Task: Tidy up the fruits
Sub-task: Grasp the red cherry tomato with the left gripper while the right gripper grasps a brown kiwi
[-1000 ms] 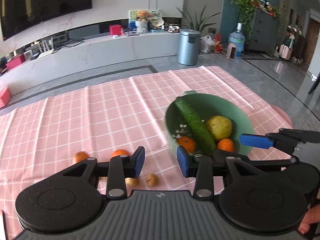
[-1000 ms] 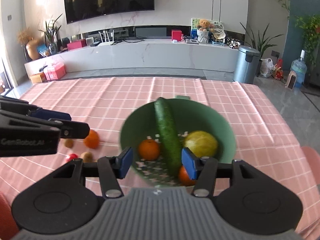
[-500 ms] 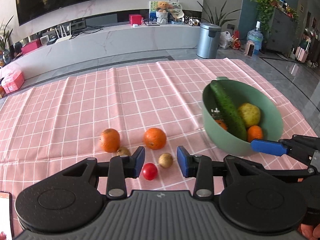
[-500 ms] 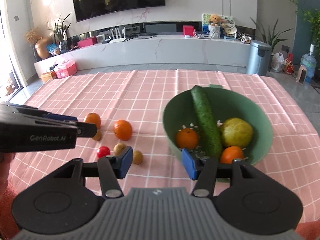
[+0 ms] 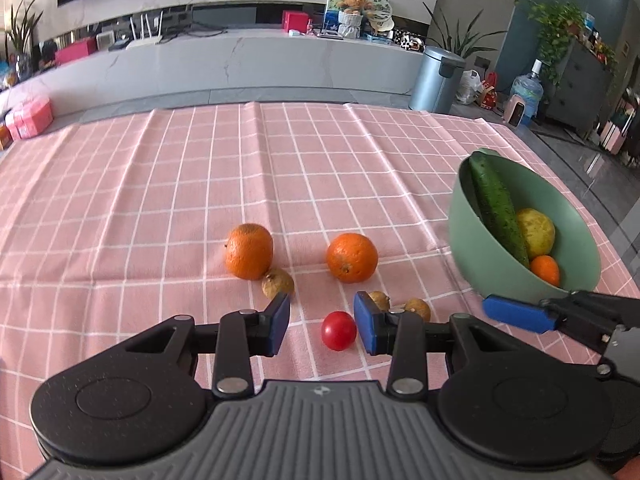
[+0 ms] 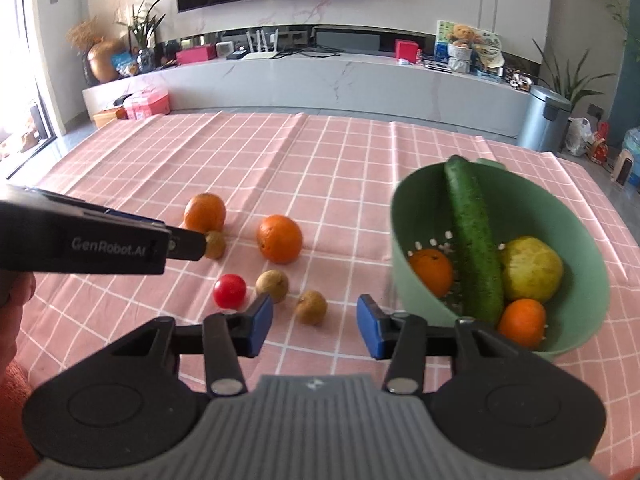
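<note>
Sorting progress: partway, judging by the layout.
Done: the green bowl [image 6: 404, 240], at 3 o'clock on the pink checked cloth [image 5: 200, 168], holds a cucumber [image 6: 472, 240], a yellow fruit [image 6: 530, 268] and two small oranges [image 6: 432, 272].
Left: two oranges [image 5: 249, 251], a red tomato [image 5: 338, 330] and three small brown fruits [image 6: 272, 285] lie loose near the centre.
Left gripper [image 5: 322, 323]: jaws wide, empty, tomato just ahead between them.
Right gripper [image 6: 314, 325]: jaws wide, empty, a brown fruit ahead at 12 o'clock.
</note>
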`<control>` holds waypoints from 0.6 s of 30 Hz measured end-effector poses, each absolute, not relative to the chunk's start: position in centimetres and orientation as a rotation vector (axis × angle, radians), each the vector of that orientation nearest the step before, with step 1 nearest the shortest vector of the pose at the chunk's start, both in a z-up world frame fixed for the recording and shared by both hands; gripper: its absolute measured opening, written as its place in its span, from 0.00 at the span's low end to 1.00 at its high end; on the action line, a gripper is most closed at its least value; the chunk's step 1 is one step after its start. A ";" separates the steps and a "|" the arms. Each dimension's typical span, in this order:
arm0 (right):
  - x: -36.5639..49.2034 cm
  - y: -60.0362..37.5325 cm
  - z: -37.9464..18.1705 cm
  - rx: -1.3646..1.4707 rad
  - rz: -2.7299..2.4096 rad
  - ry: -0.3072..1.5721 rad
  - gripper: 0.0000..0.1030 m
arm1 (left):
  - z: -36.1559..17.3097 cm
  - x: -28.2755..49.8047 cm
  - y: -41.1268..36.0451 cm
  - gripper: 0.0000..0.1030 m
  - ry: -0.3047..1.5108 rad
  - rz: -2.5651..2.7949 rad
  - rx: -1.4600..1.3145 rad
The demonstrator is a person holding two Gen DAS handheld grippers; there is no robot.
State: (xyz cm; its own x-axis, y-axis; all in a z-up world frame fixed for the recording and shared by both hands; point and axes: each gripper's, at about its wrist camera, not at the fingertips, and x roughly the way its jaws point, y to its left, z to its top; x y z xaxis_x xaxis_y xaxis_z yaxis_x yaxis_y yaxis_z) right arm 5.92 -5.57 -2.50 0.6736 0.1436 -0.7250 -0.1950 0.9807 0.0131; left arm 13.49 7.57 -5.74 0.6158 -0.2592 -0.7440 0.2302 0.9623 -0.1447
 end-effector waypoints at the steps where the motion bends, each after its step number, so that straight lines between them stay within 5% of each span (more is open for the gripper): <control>1: 6.2 -5.5 -2.8 -0.070 0.192 0.814 0.34 | -6.0 13.6 7.7 0.43 0.869 -0.289 -0.045; 18: 9.0 -5.3 -7.0 -0.122 0.239 0.830 0.28 | -10.3 15.7 6.7 0.43 0.982 -0.336 -0.114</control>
State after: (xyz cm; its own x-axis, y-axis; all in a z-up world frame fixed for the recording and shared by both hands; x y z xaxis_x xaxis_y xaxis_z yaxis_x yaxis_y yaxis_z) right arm 8.96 -5.27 -6.99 0.6499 0.1626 -0.7424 -0.2573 0.9662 -0.0136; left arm 15.66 6.65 -10.32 0.5084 -0.3290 -0.7958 0.2268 0.9427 -0.2448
